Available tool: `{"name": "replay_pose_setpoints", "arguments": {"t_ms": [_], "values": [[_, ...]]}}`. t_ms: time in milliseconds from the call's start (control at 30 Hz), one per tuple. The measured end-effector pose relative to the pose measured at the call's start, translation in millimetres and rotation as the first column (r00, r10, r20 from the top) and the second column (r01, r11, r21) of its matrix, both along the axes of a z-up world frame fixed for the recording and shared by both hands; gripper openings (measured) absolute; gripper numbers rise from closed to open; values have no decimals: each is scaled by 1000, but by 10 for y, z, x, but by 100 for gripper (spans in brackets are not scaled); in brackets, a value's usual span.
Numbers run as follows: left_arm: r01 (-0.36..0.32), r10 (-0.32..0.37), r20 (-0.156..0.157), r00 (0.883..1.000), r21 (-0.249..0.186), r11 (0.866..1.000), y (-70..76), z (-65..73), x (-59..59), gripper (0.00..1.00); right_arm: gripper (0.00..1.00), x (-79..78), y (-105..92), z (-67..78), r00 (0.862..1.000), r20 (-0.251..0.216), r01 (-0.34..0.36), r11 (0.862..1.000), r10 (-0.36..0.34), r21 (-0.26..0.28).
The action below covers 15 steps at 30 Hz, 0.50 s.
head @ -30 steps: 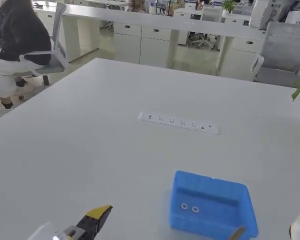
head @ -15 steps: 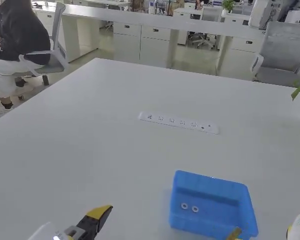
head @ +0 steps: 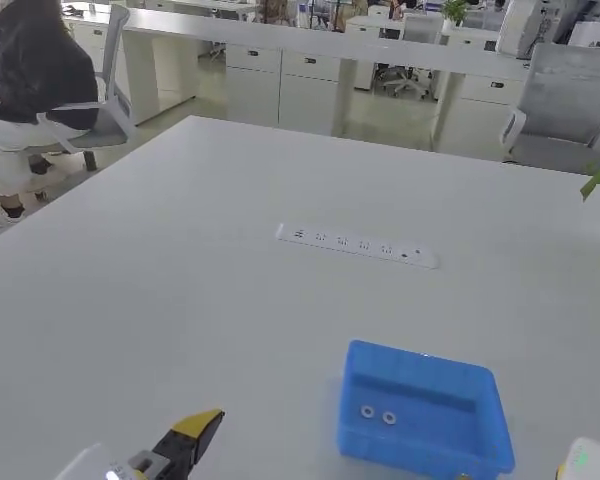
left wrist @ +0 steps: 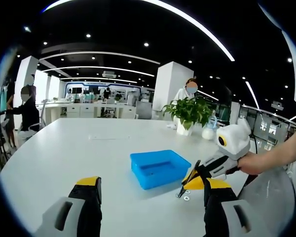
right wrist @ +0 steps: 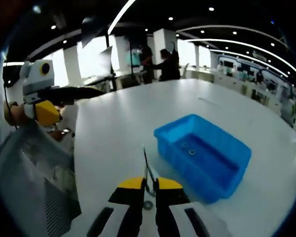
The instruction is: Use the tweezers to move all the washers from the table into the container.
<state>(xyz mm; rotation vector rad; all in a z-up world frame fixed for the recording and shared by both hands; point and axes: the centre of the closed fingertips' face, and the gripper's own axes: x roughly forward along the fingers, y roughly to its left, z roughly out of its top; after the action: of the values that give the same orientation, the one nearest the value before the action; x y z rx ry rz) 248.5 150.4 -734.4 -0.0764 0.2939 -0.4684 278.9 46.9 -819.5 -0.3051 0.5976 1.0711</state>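
Your right claw (right wrist: 146,186) clamped on the tweezers (right wrist: 145,165), your left claw (left wrist: 150,183) wide, two washers (head: 378,414) in the blue container (head: 430,452) (another washer (left wrist: 186,198) on the surface (left wrist: 89,153)).

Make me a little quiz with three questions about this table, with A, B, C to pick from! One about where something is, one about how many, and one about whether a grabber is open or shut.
1. Where is the power strip?
A) in the blue container
B) on the table, beyond the container
C) on a chair

2. How many washers lie in the container?
A) none
B) two
C) five

3. How is the left gripper?
A) open, nothing between its jaws
B) shut tight
C) shut on a washer

Answers:
1 B, the head view shows it lying flat on the table past the container.
2 B, two small rings sit on its floor.
3 A, the left gripper view shows its jaws wide apart.
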Motion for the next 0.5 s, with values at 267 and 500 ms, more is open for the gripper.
{"name": "replay_pose_setpoints", "arguments": {"t_ms": [267,500], "values": [[1,-1,0,1000,-1,1000,-3,0,-1,87,5,-92,82,-10,984,113,-123,987,134,-103],[1,-1,0,1000,-1,1000,-2,-1,-1,87,4,-77,94,58,980,137,-132,986,145,-98]]}}
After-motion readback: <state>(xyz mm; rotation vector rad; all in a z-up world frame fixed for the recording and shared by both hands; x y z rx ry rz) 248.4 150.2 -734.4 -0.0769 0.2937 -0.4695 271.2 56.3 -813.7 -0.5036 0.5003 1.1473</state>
